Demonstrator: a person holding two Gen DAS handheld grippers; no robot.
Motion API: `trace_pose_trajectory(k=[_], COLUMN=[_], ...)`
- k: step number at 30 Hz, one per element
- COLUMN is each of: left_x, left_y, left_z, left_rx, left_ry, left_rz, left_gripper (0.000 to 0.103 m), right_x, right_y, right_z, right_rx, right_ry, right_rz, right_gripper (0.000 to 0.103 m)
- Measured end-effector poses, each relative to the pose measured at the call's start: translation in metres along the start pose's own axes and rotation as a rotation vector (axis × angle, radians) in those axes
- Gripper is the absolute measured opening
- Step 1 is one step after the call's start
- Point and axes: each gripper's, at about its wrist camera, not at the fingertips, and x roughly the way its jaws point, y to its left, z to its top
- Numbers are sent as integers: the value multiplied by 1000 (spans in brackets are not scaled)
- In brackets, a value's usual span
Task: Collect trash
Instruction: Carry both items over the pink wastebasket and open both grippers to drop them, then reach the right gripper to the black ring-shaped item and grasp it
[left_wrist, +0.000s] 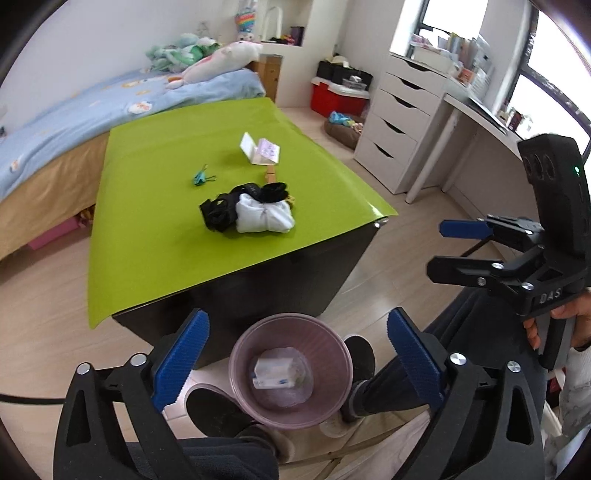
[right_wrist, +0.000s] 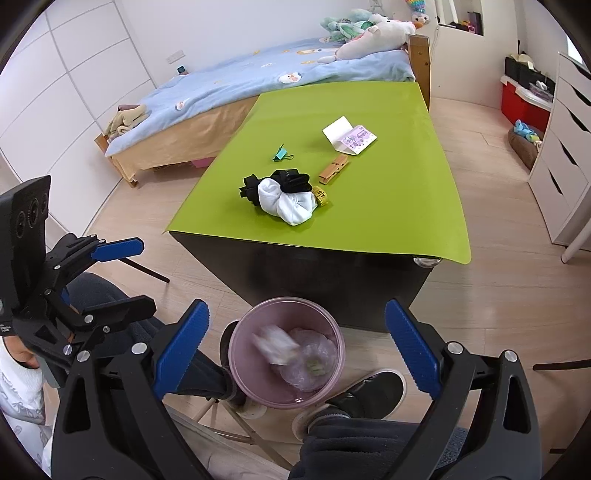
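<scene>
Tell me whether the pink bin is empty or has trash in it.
Not empty: the pink bin holds a white packet and clear plastic wrap at its bottom, far below the rim.

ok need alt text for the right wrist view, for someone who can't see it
The right gripper hangs open above a pink bin on the floor, with a blurred pale scrap inside it. Beyond is a green-topped table holding bundled black and white socks, a clothespin and a binder clip.

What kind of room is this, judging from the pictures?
Most likely a child's bedroom: a bed with a cartoon-print blue cover, plush toys piled at its head, and a white chest of drawers by a desk.
</scene>
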Motion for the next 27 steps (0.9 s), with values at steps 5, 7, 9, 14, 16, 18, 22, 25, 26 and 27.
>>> trace_pose_trajectory(k=[5,7,9,14,16,18,22,25,26,27], left_x=[-1,-1,-1,-6,-6,-7,-10,-11,-11,-11], left_y=[7,8,8,14,19,23,34,40,42,44], left_z=[0,0,2,7,10,12,21,27,30,31], left_rx=[-36,-40,-41,-58,-65,-70,-87,-81,-79,-80], left_ry=[-10,-11,-12,-26,-30,-32,-44,-53,-60,-62], left_rz=[1,5,11,16,33,39,45,62,69,71], left_gripper=[95,95,95,95,95,95,95,95,95,95], right_x=[1,2,2,3,4,6,10,13,14,16], right_y=[-2,-1,-1,1,2,3,5,8,9,10], right_z=[1,0,0,2,3,6,16,31,37,43], right_rx=[12,11,11,9,5,-1,-19,-38,-47,-56], right_ry=[0,3,5,13,16,19,14,6,4,5], right_rz=[4,3,2,6,5,6,-2,-4,-5,-5], right_gripper=[96,96,96,96,96,96,97,97,97,97])
